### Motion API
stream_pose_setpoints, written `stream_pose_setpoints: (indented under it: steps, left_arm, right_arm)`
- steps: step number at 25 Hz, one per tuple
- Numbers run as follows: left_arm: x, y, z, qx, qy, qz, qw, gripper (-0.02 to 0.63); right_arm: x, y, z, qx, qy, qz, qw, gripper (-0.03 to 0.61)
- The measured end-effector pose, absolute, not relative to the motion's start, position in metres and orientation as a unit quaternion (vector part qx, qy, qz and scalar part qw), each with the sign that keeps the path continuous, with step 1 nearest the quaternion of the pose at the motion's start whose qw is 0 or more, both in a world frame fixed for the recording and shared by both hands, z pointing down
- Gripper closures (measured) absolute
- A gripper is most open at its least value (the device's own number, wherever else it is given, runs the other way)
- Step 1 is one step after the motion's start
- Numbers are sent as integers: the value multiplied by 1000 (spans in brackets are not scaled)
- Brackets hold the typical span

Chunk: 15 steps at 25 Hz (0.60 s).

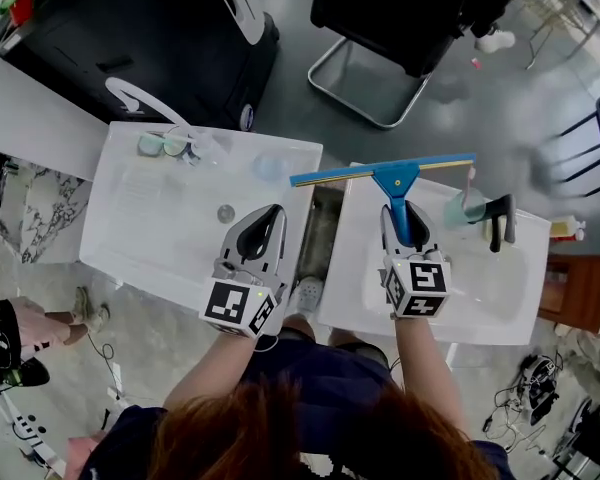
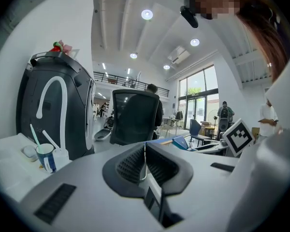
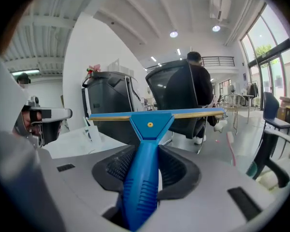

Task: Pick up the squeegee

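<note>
The squeegee (image 1: pixel 395 175) has a blue handle and a long blue blade with a yellow edge. My right gripper (image 1: pixel 404 220) is shut on its handle and holds it above the right white basin (image 1: pixel 500 303), blade across and away from me. In the right gripper view the handle (image 3: pixel 144 178) sits clamped between both ribbed pads, and the blade (image 3: pixel 154 114) stands level in front. My left gripper (image 1: pixel 271 218) hovers over the left white sink (image 1: pixel 130 233). In its own view the left gripper (image 2: pixel 145 151) has its pads together with nothing between them.
A cup with toothbrushes (image 1: pixel 165 144) stands at the left sink's back edge, and a drain (image 1: pixel 226 213) lies near my left gripper. A black faucet (image 1: pixel 500 223) and a teal cup (image 1: pixel 460 208) are on the right basin. Beyond are a black chair (image 1: pixel 380 28) and a black machine (image 1: pixel 140 38).
</note>
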State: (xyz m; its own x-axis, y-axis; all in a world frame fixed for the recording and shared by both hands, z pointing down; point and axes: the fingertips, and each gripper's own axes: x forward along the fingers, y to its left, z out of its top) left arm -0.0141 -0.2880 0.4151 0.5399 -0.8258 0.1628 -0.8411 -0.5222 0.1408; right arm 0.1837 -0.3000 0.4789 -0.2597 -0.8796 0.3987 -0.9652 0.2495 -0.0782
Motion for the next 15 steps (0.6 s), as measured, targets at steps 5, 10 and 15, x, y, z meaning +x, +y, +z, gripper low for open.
stream_pose_setpoints:
  steps: [5, 10, 15]
  left_arm:
    - [-13, -293, 389, 871, -484, 19, 82, 589]
    - [-11, -299, 365, 871, -488, -2, 67, 589]
    - [-4, -298, 347, 871, -488, -17, 59, 589]
  right_arm:
    - [202, -300, 424, 618, -772, 101, 105, 419]
    - [219, -294, 378, 641, -762, 67, 69, 420]
    - [234, -285, 344, 655, -753, 43, 43, 420]
